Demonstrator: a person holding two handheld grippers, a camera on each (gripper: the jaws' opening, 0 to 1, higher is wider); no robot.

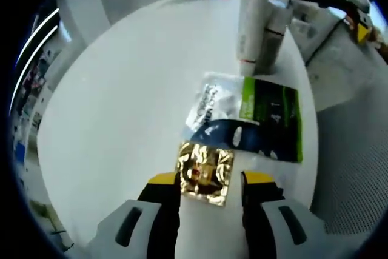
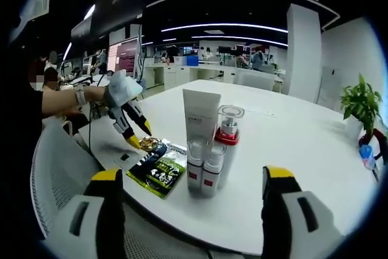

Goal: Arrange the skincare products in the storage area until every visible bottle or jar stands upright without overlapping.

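**Here, bottles upright, packets flat**

Bottles (image 2: 209,150) stand clustered on the white table (image 2: 291,144), touching. Beside them lie a green packet (image 1: 270,119) and gold packet (image 1: 205,171), which sits between the left gripper's (image 1: 211,187) parted jaws. The right gripper (image 2: 191,189) gapes wide, empty.

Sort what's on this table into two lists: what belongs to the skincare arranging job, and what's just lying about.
Job:
white tube
pump bottle
two small bottles
gold sachet
green-and-black sachet
clear sachet

Lying about:
potted plant
white chair
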